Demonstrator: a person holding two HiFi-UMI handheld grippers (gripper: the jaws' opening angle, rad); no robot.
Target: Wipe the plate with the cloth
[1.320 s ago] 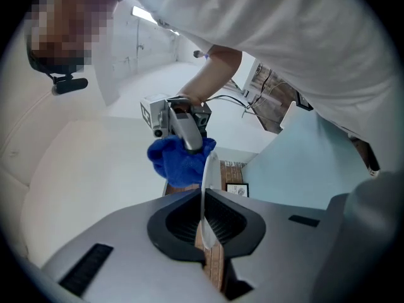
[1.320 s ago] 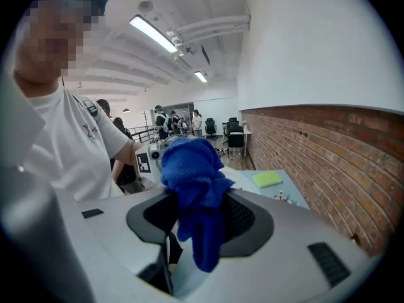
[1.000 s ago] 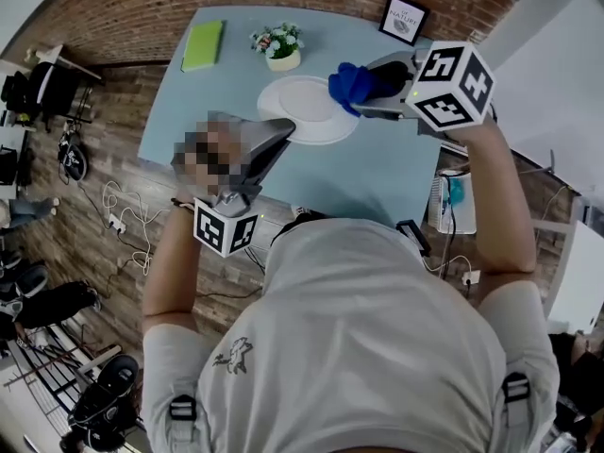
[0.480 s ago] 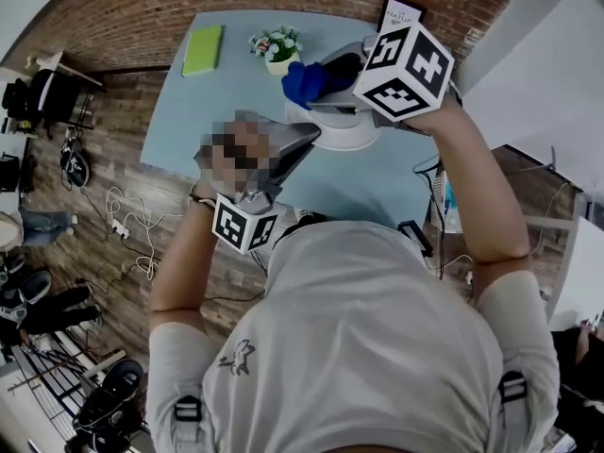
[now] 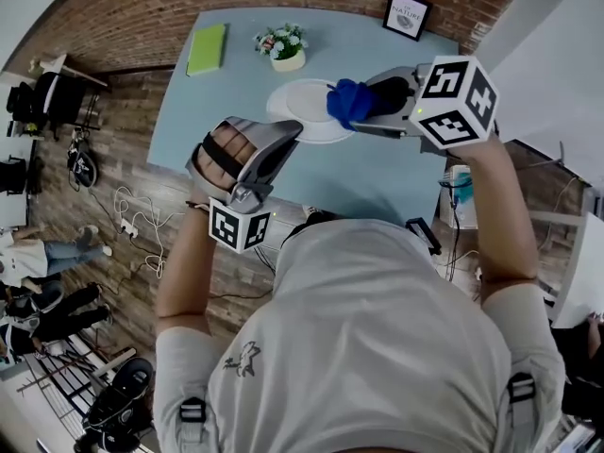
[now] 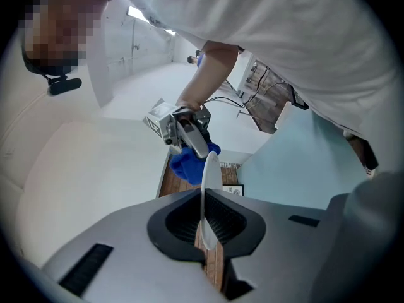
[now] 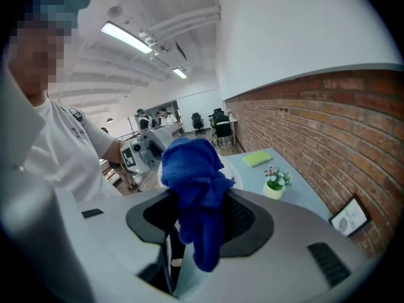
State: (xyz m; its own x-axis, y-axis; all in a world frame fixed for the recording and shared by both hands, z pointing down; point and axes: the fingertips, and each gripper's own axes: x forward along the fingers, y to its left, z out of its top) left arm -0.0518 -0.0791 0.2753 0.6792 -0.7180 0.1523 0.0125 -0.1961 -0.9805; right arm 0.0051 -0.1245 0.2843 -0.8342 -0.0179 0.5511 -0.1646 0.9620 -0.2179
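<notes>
Over the light blue table (image 5: 377, 173), the left gripper (image 5: 294, 128) keeps its fingers tight on the white plate (image 5: 300, 100) rim; the blue cloth (image 5: 347, 102), which the right gripper (image 5: 363, 109) pinches between its fingers, has swept back across the plate, so wiping continues

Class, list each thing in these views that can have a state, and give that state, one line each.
plate: clamped at its rim in the left gripper; the cloth is at its far edge.
cloth: bunched up, pinched in the right gripper.
left gripper: shut on the plate.
right gripper: shut on the cloth.
flower pot: upright.
green notebook: closed, lying flat.
picture frame: propped up.
</notes>
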